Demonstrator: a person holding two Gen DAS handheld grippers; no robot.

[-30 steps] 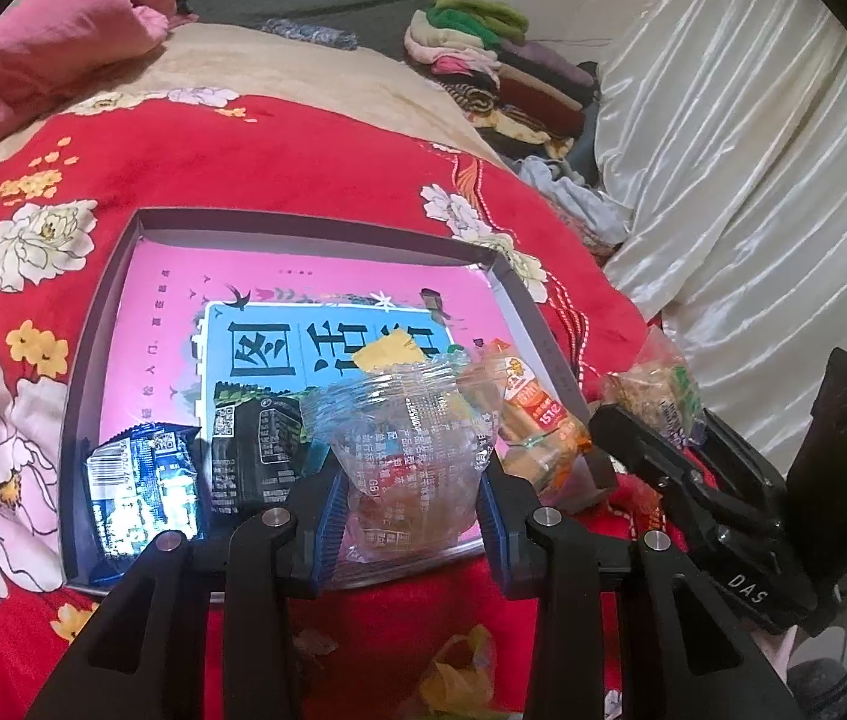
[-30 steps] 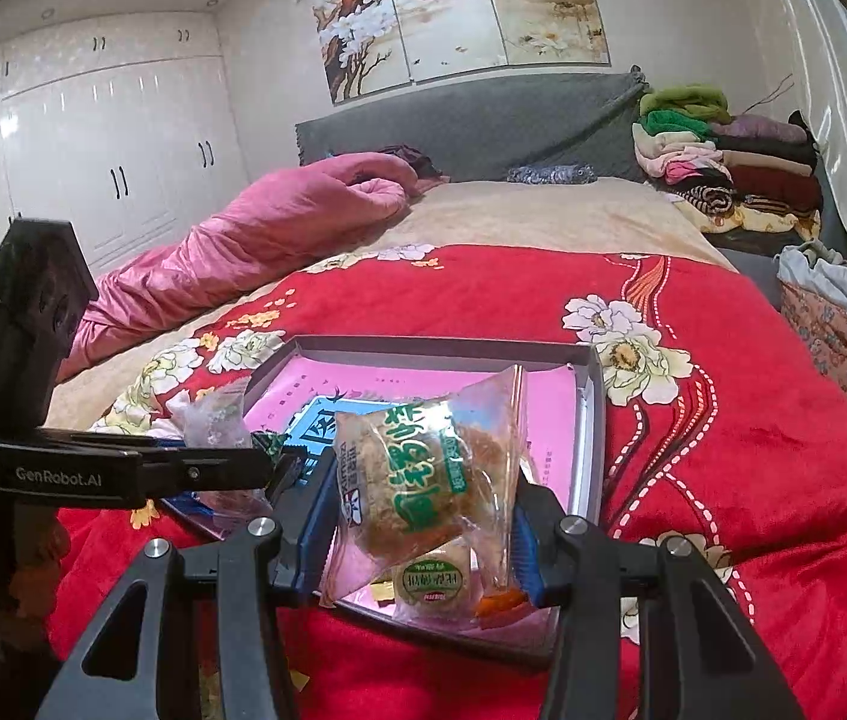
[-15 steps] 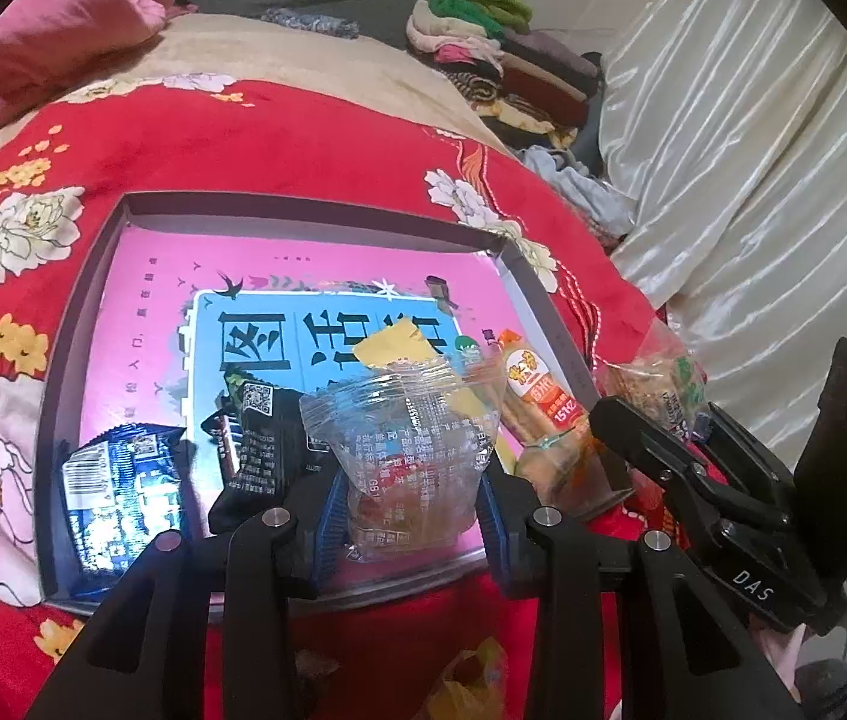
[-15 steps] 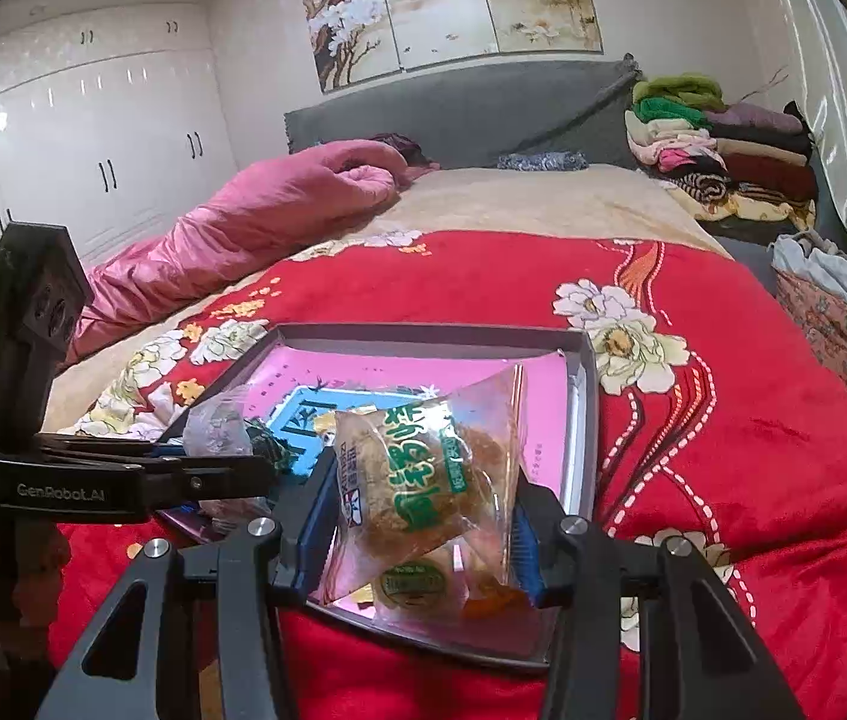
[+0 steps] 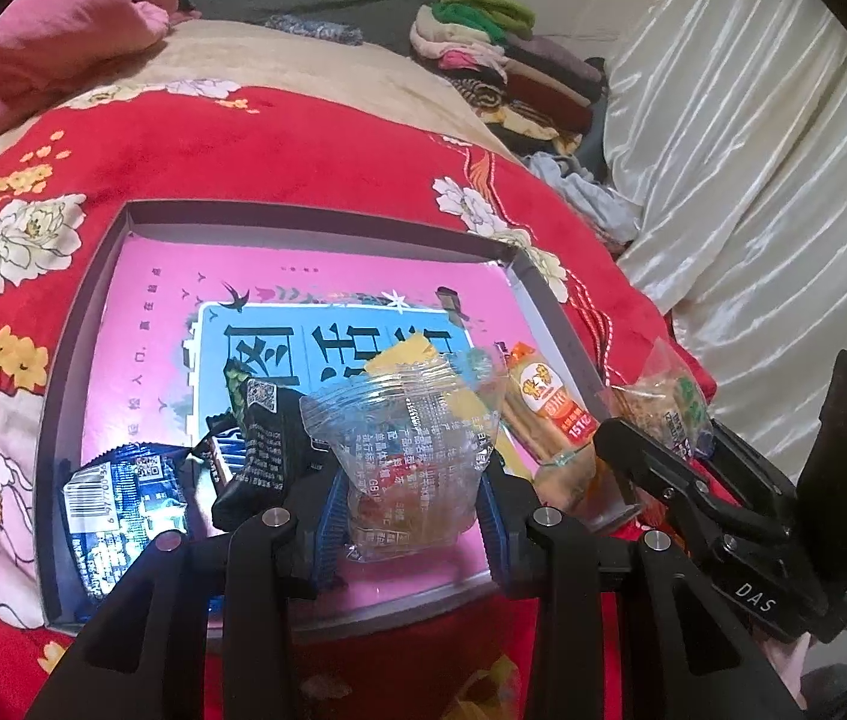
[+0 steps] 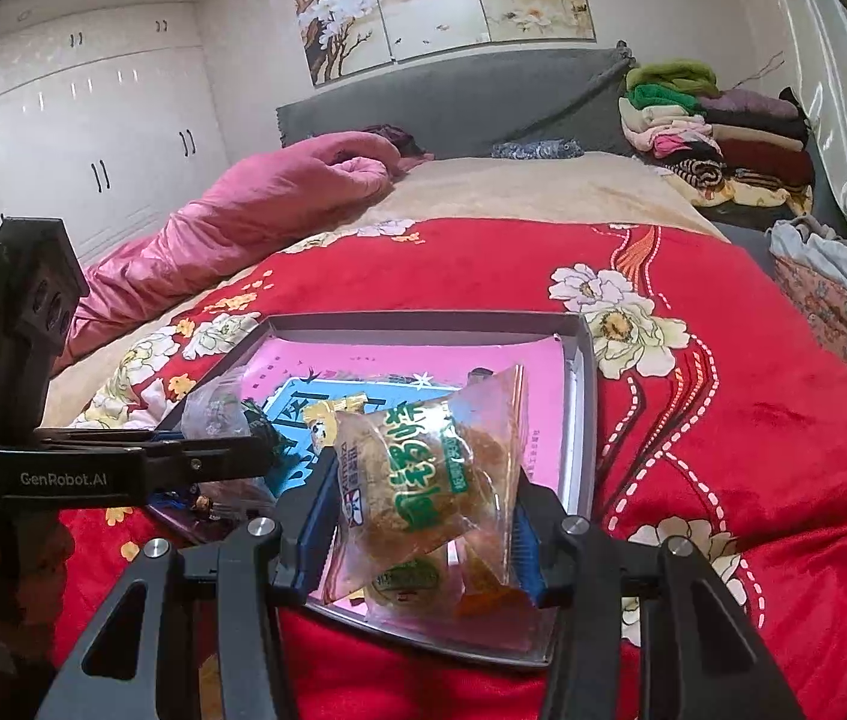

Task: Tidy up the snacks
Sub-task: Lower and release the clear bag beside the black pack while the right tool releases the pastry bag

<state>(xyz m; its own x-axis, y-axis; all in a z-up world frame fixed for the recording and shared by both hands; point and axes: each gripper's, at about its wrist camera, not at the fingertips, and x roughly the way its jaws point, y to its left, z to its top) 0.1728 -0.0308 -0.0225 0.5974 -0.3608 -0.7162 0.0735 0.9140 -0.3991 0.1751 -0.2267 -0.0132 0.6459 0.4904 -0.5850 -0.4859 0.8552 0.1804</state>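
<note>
A grey-rimmed tray (image 5: pixel 315 210) with a pink and blue printed bottom lies on the red flowered bedspread; it also shows in the right wrist view (image 6: pixel 588 408). My left gripper (image 5: pixel 408 498) is shut on a clear plastic snack bag (image 5: pixel 405 450), held above the tray's near edge. My right gripper (image 6: pixel 417 534) is shut on a clear packet with green lettering (image 6: pixel 429 480), held over the tray's near right corner; it shows at the right in the left wrist view (image 5: pixel 663 402). A blue packet (image 5: pixel 117 504), a black packet (image 5: pixel 267 438) and an orange stick packet (image 5: pixel 549 408) lie in the tray.
A yellow wrapper (image 5: pixel 405 354) lies in the tray's middle. A pink quilt (image 6: pixel 255 222) lies at the bed's far left. Folded clothes (image 6: pixel 717 132) are stacked at the far right by the grey headboard. White curtains (image 5: pixel 753 180) hang to the right.
Both grippers have moved a little forward over the tray's near edge with their packets still held. The tray looks closer and lower in both views.
</note>
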